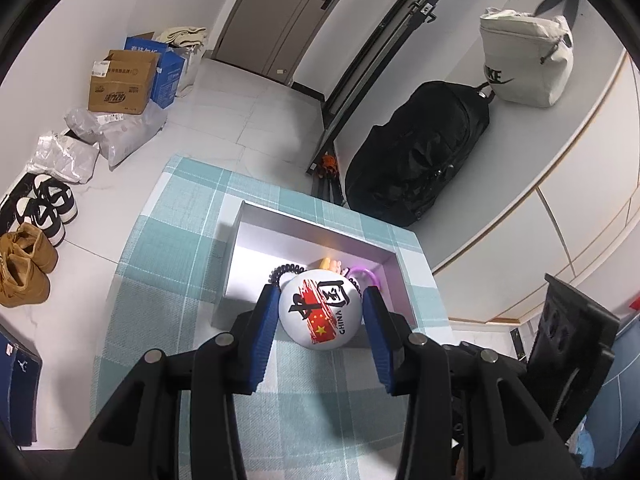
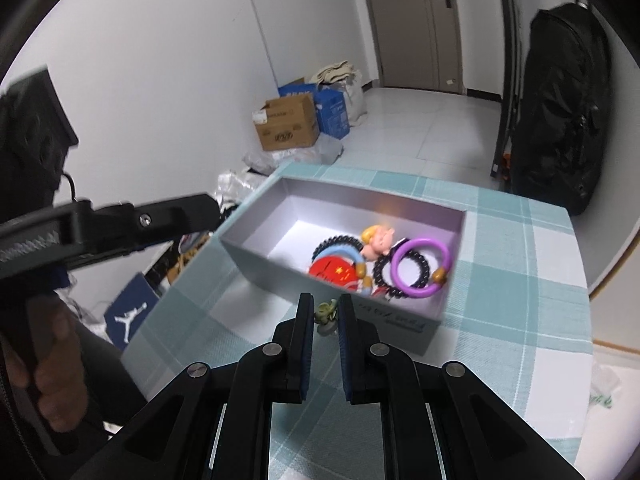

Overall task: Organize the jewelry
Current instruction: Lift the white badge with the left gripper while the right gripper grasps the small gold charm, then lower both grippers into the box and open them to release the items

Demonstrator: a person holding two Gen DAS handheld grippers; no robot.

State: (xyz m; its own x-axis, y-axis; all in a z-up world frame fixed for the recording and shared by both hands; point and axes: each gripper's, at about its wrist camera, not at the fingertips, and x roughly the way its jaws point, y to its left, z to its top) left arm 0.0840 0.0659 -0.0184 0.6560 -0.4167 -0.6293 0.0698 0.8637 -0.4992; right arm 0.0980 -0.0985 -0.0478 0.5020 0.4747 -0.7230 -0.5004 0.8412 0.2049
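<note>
My left gripper (image 1: 320,300) is shut on a round white badge (image 1: 320,310) with a red flag print and "CHINA", held over the near wall of the grey open box (image 1: 280,220). The box (image 2: 256,256) holds a purple ring (image 2: 420,270), black coil hair ties (image 2: 334,242), a small doll figure (image 2: 376,242) and a red flag badge (image 2: 334,272). My right gripper (image 2: 325,308) is shut on a small green-and-grey trinket (image 2: 326,314), just in front of the box's near wall.
The box sits on a teal checked tablecloth (image 2: 500,320). The left gripper's body (image 2: 104,224) reaches in from the left. On the floor are cardboard boxes (image 1: 120,84), shoes (image 1: 36,236) and plastic bags. A black backpack (image 1: 416,152) leans by the wall.
</note>
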